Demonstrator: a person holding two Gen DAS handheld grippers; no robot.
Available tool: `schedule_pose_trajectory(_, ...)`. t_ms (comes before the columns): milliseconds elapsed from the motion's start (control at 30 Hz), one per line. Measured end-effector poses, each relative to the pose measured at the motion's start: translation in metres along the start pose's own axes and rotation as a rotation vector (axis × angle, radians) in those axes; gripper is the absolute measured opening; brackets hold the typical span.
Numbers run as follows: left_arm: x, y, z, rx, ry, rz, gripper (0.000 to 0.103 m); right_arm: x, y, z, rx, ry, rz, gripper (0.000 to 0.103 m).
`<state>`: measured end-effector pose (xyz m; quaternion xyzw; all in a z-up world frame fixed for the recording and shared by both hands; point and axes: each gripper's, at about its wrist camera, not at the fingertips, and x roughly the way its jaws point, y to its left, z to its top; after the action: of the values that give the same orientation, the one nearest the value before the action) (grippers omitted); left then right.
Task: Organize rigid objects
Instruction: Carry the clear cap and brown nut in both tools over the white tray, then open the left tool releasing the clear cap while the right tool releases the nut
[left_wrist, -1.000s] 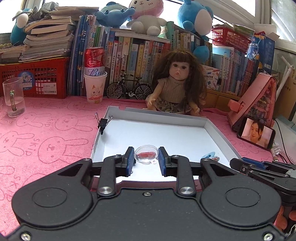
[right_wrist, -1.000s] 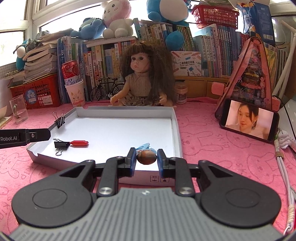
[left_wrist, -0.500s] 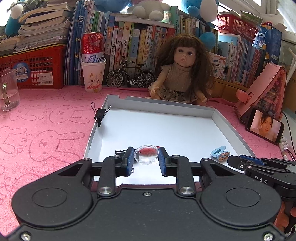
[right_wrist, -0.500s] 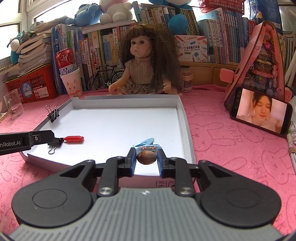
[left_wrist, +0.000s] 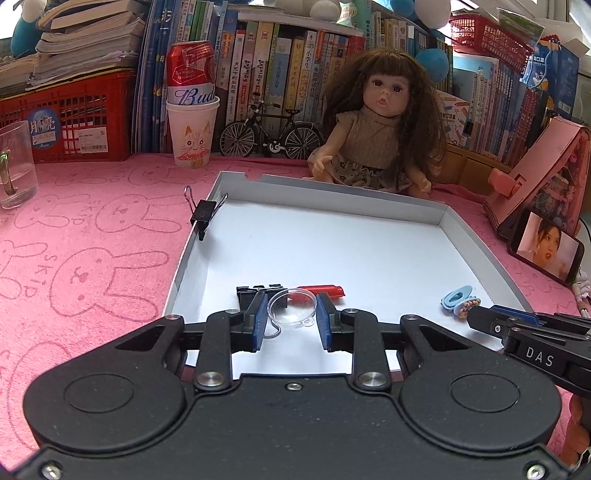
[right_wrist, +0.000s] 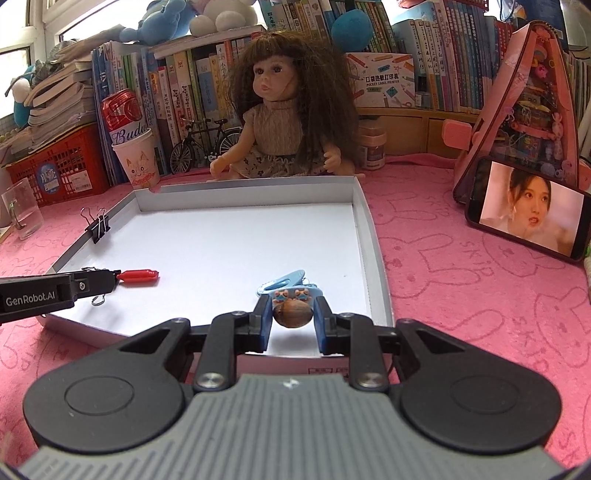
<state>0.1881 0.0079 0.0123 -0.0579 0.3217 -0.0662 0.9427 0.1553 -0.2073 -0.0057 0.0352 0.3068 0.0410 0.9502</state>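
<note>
My left gripper (left_wrist: 291, 314) is shut on a clear plastic suction cup (left_wrist: 292, 305), held low over the near left part of the white tray (left_wrist: 332, 192). Just beyond it in the tray lie a black binder clip (left_wrist: 258, 293) and a red cap (left_wrist: 325, 290). My right gripper (right_wrist: 293, 319) is shut on a brown nut (right_wrist: 293, 316) over the tray's near right part (right_wrist: 365, 221). A blue hair clip (right_wrist: 286, 286) lies just beyond it, and also shows in the left wrist view (left_wrist: 458, 298).
Another black binder clip (left_wrist: 205, 214) is clamped on the tray's left wall. A doll (left_wrist: 380, 122) sits behind the tray. A paper cup with a can (left_wrist: 190, 136), a glass mug (left_wrist: 14, 166), a phone (right_wrist: 528, 214) and a pink stand (right_wrist: 524, 92) stand around on the pink cloth.
Both grippers have moved forward and lower over the tray, still holding their objects. The binder clip and red cap now show beyond the left gripper.
</note>
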Motion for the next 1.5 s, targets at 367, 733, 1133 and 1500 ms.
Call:
schedule_pose_trajectory(367,0.013,0.006,0.005,-0.029,0.020,0.010,0.026,0.010,0.001,0.003,-0.007,0.011,-0.012,0.028)
schedule_pose_trajectory(733,0.028,0.004,0.013,-0.031,0.016,0.033,0.026,0.021,0.000,0.011,-0.007,0.019,-0.030,0.028)
schedule_pose_trajectory(1133,0.034,0.002,0.018,-0.013,0.011,0.051,0.028,0.029,-0.001,0.015,-0.005,0.019,-0.039,0.030)
schedule_pose_trajectory(1500,0.011,-0.006,0.015,0.039,-0.009,0.050,0.048,0.016,-0.005,0.014,0.018,0.013,-0.015,0.056)
